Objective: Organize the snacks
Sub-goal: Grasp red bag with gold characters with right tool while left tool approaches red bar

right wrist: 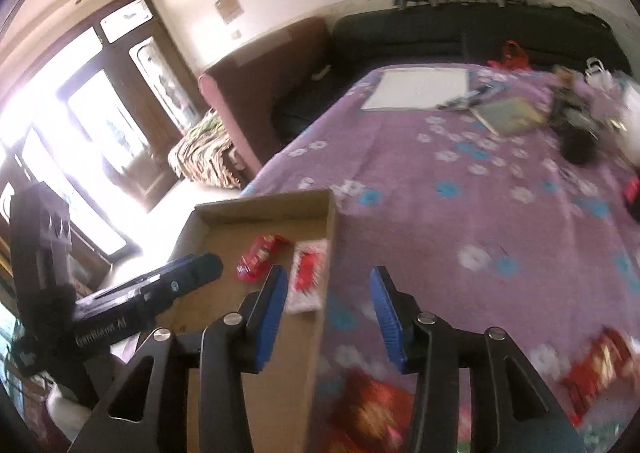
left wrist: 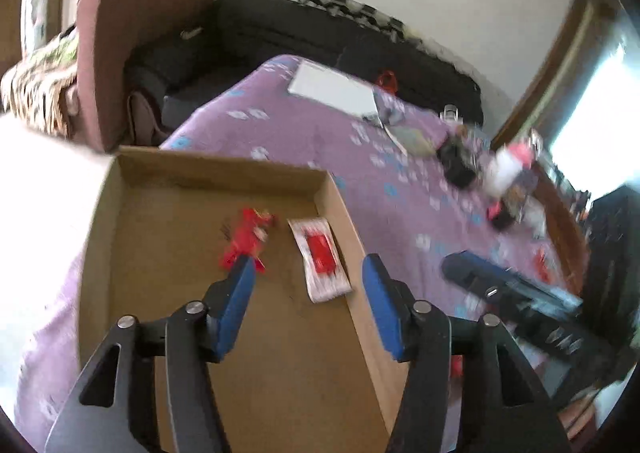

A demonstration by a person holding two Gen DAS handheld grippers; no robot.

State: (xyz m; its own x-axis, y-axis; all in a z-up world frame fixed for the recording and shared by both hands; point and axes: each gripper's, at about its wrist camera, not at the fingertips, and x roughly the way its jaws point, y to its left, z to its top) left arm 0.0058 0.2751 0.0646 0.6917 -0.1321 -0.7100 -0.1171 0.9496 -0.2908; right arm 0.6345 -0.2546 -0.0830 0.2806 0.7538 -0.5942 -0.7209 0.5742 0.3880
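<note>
**Snacks: two in the box, more loose on the cloth**

Snacks sit in two places. Going left to right in your left wrist view, the cardboard box lies open on the purple flowered cloth that covers the worktop. Inside it, the red wrapped snack lies at about 11 o'clock from your left tongs, and the white and red packet lies just beside it toward the box's right wall, close to 12 o'clock. Your left tongs are spread wide above the box and pinch nothing. Out at 3 o'clock, your right tongs show as a dark blurred shape over the cloth.

In your right wrist view, your right tongs are also spread and hold nothing; their left finger hangs over the box, their right finger over the cloth. Two blurred red packets lie outside the box: one at about 6 o'clock below the tongs, the other at 4 o'clock. At the far end of the worktop, around 1 o'clock, lie a white sheet and a book.
</note>
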